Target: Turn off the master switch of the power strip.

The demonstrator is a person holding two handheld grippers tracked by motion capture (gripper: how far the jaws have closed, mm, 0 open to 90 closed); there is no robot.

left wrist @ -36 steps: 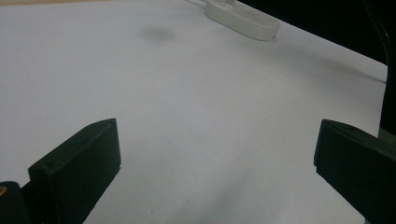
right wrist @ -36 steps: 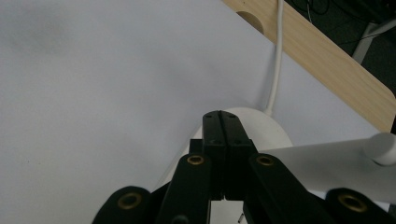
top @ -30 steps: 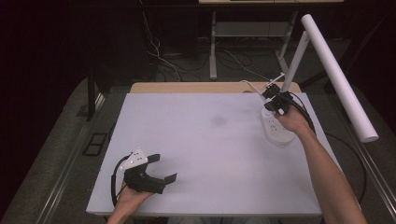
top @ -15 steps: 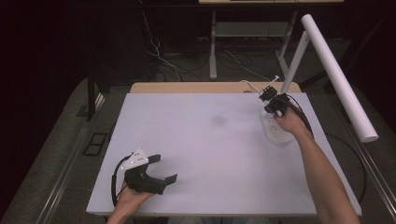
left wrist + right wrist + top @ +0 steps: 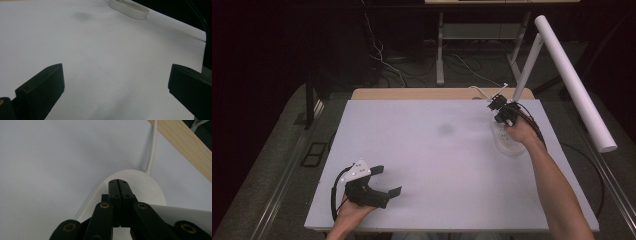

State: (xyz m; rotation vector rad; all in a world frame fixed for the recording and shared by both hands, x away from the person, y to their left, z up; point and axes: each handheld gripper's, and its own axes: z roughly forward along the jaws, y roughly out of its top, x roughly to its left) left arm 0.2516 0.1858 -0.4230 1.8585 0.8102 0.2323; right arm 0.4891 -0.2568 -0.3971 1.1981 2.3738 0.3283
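Right gripper (image 5: 118,182) has its jaws pressed together, tips down on the white lamp base (image 5: 140,185) at the bench's (image 5: 432,165) far right. Left gripper (image 5: 384,181) sits spread wide, near left.

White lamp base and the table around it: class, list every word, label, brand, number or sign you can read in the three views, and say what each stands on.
None: no readable text appears anywhere. The white lamp base, its cord, the white table and both hand-held grippers, left and right, bear no legible lettering.
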